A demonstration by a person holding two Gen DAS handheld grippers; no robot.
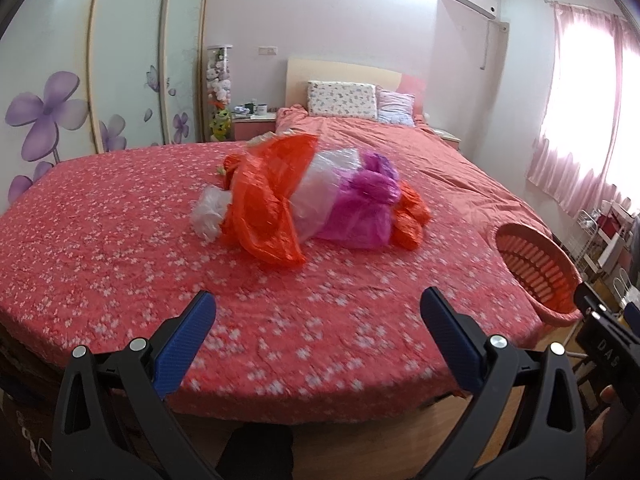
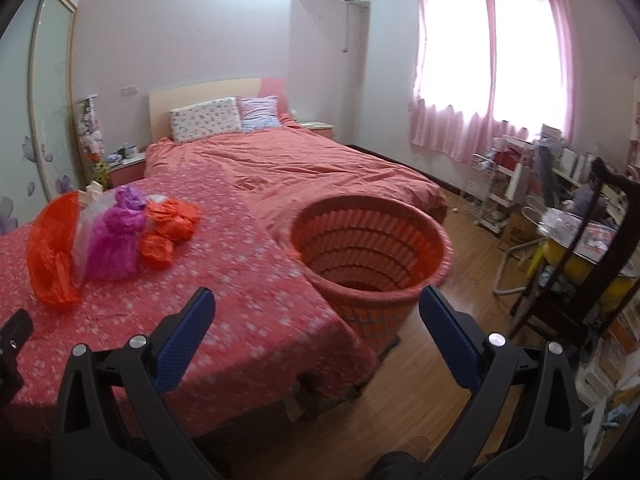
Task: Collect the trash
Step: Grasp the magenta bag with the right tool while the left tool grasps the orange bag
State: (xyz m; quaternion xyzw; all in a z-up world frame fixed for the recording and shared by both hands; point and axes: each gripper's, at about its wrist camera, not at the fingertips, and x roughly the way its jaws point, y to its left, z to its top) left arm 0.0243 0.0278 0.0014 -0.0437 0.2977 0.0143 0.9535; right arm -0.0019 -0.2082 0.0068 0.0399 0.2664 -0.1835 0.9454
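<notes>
A heap of plastic bags lies on the red flowered bed [image 1: 100, 240]: a large orange bag [image 1: 272, 196], a clear bag [image 1: 324, 184], a purple bag [image 1: 360, 208] and a smaller orange bag [image 1: 410, 216]. The heap also shows in the right wrist view, with the purple bag [image 2: 116, 240] in the middle. An orange slatted basket [image 2: 372, 256] stands on the floor at the bed's corner; its rim shows in the left wrist view [image 1: 536, 264]. My left gripper [image 1: 318, 320] is open and empty above the bed's near edge. My right gripper [image 2: 316, 320] is open and empty, just short of the basket.
Pillows [image 1: 342, 100] and a headboard are at the bed's far end. A mirrored wardrobe [image 1: 80, 92] with purple flowers runs along the left. A nightstand [image 1: 254, 122] stands beside the bed. A cluttered desk and dark chair [image 2: 576, 248] stand on the right on wooden floor.
</notes>
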